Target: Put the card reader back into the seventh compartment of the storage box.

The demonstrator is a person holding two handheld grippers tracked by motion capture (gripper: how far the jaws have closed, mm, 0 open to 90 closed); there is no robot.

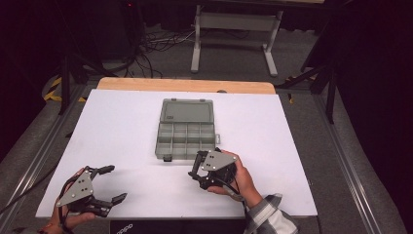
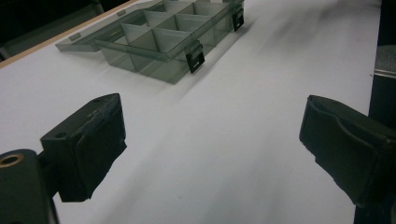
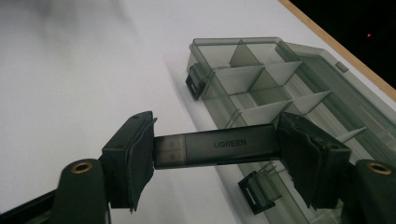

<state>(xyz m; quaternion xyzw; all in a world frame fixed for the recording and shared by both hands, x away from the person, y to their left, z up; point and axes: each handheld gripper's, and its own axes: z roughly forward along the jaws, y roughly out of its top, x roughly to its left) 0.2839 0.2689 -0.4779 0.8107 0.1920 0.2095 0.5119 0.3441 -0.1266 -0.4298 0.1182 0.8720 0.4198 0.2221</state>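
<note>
A grey see-through compartment box [image 1: 186, 139] lies open in the middle of the white table, its lid [image 1: 186, 111] folded flat behind it. My right gripper [image 1: 197, 169] hovers just in front of the box's near right corner. In the right gripper view it [image 3: 215, 156] is shut endwise on a grey USB stick [image 3: 233, 143] marked UGREEN, with the box [image 3: 280, 93] behind, its compartments bare. My left gripper [image 1: 113, 184] stands open near the front left edge. The left gripper view shows its jaws wide apart [image 2: 210, 130] over bare table, and the box [image 2: 159, 37] farther off.
The white sheet [image 1: 122, 126] covers the table, with a wooden edge [image 1: 185, 85] at the back. Black latches [image 2: 194, 62] stick out from the box's front wall. Cables and a metal frame [image 1: 234, 39] stand on the floor beyond.
</note>
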